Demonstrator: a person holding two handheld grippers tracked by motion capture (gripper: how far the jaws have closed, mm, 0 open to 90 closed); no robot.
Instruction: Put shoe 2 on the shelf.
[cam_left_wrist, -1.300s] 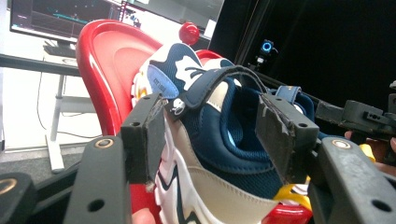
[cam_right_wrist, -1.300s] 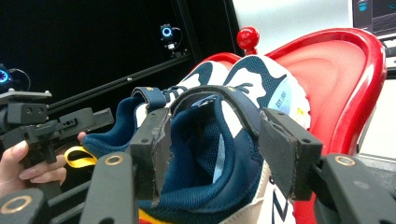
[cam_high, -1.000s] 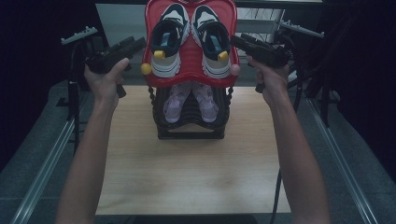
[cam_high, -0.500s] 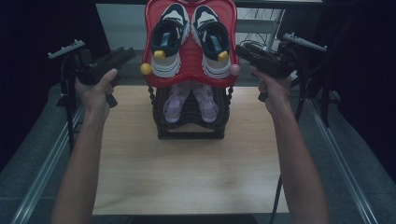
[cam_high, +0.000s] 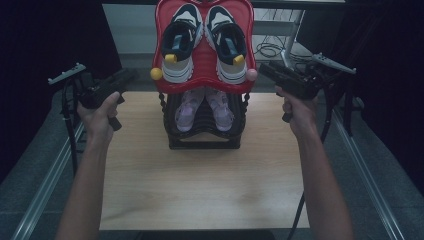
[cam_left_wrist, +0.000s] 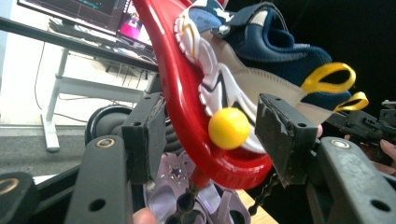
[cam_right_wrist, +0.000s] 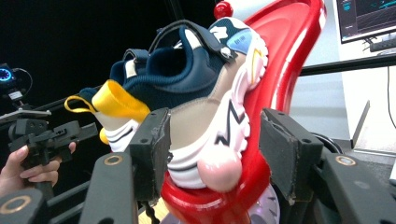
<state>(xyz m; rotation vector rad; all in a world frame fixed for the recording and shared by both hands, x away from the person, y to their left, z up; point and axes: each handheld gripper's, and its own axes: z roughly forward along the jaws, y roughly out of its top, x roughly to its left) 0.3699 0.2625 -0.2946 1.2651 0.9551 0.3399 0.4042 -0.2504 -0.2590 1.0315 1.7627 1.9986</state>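
2 navy sneakers (cam_high: 205, 42) on red tray (cam_high: 202, 82) (no legible branding), left hand-held gripper (cam_left_wrist: 212, 133) & right hand-held gripper (cam_right_wrist: 215, 151) both agape, empty

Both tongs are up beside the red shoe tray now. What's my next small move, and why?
Probably ease both tongs inward together. The left tongs stand open around the red tray's rim by the yellow knob; the right tongs stand open by the pink knob. Neither grips yet.

red tray (cam_high: 202, 75), navy-white shoes (cam_high: 179, 42), yellow knob (cam_left_wrist: 229, 128)
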